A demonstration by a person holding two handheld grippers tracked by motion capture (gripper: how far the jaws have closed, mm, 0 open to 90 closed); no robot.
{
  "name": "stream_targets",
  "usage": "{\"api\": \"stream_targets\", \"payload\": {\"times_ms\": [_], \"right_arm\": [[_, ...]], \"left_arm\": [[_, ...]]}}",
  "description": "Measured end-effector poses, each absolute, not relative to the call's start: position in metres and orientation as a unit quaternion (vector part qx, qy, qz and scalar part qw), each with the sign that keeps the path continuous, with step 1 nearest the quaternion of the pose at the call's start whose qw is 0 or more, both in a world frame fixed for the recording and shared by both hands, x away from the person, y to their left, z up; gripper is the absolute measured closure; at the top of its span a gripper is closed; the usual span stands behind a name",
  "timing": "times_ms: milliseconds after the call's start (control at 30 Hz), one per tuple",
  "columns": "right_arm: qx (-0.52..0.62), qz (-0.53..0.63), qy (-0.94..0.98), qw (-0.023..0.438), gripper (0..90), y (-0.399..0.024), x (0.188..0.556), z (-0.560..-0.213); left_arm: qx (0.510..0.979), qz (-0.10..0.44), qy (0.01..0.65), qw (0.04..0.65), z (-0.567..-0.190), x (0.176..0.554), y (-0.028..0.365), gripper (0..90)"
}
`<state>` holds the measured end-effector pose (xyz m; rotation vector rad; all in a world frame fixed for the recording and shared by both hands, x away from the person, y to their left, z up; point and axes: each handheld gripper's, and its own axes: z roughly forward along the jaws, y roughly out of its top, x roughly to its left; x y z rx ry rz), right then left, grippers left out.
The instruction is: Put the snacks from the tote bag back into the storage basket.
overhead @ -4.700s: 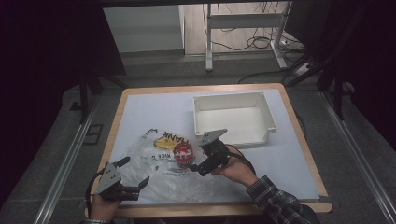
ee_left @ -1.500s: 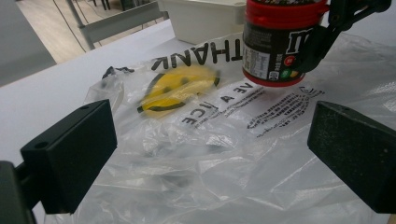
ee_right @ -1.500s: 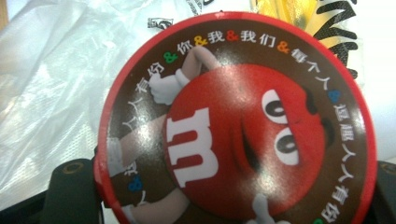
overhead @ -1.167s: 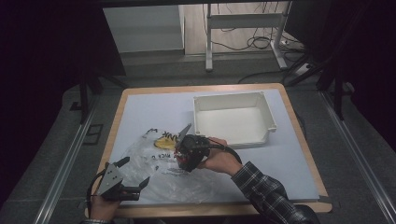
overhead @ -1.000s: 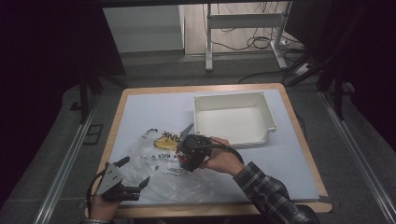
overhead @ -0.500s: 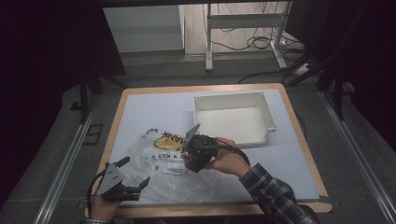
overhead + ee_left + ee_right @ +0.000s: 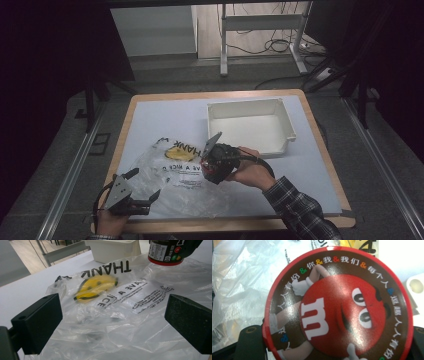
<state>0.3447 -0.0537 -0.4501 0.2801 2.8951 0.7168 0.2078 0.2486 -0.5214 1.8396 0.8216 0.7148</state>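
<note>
The right hand-held gripper (image 7: 212, 167) is clamped on a round M&M's candy tub (image 7: 337, 307), its jaws pressing the tub's sides just under the red-rimmed lid with the red candy character. It holds the tub in the air above the plastic bag, near the middle of the tabletop (image 7: 160, 112); in the left gripper view the tub's dark lower end with its label hangs over the bag's far edge. The left hand-held gripper (image 7: 145, 192) sits low at the near left corner, jaws wide apart with nothing between them, seemingly just over the bag's near edge, though contact is hard to judge. The clear plastic bag (image 7: 120, 312) lies crumpled and flat, printed with a yellow smiley and "THANK". Beyond it, to the right, stands a white plastic bin (image 7: 250, 107).
</note>
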Motion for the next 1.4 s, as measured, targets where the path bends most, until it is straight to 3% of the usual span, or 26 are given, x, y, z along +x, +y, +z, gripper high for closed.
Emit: {"api": "stream_targets", "payload": {"times_ms": [1400], "right_arm": [[0.106,0.242,0.961,0.084,25.7,-0.101,0.379,-0.441]], "left_arm": [[0.755,0.294,0.337,0.480,-0.522,0.208,0.248,1.3]]}}
